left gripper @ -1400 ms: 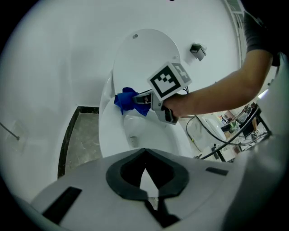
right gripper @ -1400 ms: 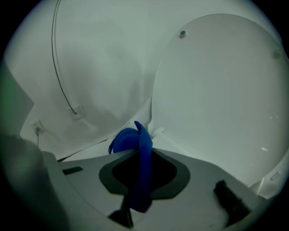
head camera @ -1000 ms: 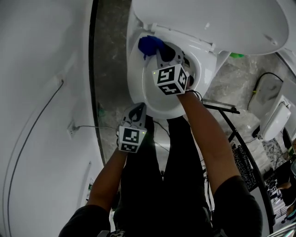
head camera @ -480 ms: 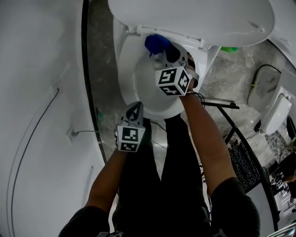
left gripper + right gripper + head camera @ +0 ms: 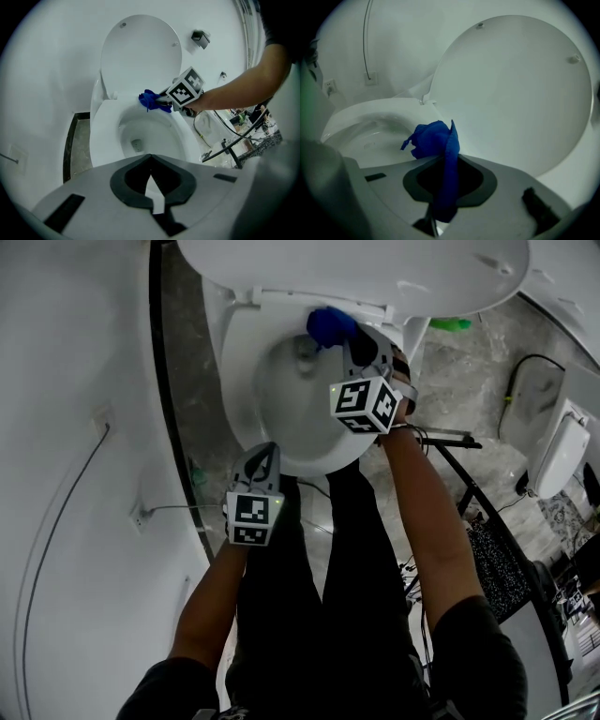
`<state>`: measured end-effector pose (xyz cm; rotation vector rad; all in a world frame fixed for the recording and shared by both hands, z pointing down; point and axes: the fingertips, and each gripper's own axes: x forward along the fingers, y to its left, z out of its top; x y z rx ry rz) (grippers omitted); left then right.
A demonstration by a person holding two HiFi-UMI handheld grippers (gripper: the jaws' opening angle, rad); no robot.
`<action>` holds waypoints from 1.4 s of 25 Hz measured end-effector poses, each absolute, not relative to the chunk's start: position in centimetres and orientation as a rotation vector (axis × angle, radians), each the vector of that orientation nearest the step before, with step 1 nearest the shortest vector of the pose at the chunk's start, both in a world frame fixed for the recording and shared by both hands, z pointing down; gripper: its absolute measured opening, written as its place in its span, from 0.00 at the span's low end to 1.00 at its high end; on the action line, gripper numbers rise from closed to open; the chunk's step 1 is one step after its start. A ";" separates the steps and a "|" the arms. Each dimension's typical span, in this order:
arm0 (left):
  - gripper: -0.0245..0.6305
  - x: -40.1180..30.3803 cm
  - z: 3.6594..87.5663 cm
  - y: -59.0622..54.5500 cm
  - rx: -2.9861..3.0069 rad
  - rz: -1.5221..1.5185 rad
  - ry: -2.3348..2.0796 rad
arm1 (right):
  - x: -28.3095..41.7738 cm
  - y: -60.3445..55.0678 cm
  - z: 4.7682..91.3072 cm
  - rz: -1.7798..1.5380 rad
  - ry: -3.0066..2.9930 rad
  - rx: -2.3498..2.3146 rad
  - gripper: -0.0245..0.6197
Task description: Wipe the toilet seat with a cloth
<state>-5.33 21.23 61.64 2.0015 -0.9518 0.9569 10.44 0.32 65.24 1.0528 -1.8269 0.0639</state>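
The white toilet seat (image 5: 236,381) rings the bowl, and its lid (image 5: 356,268) stands raised behind it. A crumpled blue cloth (image 5: 330,326) lies against the back of the seat, just under the lid hinge. My right gripper (image 5: 350,343) is shut on the blue cloth (image 5: 433,139), which bunches out past its jaws (image 5: 449,158). My left gripper (image 5: 263,456) hangs over the seat's front edge, shut with nothing in it (image 5: 150,158). The left gripper view shows the seat (image 5: 104,126), the cloth (image 5: 152,101) and the right gripper (image 5: 164,99) from the front.
A white wall with a cable and a socket (image 5: 141,517) runs along the left. Dark marble floor (image 5: 192,381) lies beside the bowl. A black stand (image 5: 469,486), cables and a white fixture (image 5: 559,468) crowd the right. The person's dark-trousered legs stand before the bowl.
My right gripper has slid the blue cloth to the right along the back of the seat. The left gripper has kept its place at the front edge.
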 end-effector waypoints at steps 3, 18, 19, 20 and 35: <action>0.05 -4.4 61.5 21.1 2.014 0.950 -0.937 | 12.3 1.0 65.2 0.055 -1.805 1.064 0.14; 0.05 -2.1 61.8 21.9 2.020 0.965 -0.898 | 16.9 6.7 65.7 -0.010 -1.745 1.022 0.14; 0.05 -1.9 61.9 22.0 2.017 0.964 -0.888 | 17.0 7.4 65.8 -0.009 -1.747 1.011 0.14; 0.05 -1.8 61.9 22.1 2.015 0.963 -0.878 | 17.1 8.2 65.9 -0.005 -1.748 1.002 0.14; 0.05 -1.9 62.4 23.3 1.996 0.955 -0.888 | 15.9 18.2 66.7 0.136 -1.765 0.904 0.14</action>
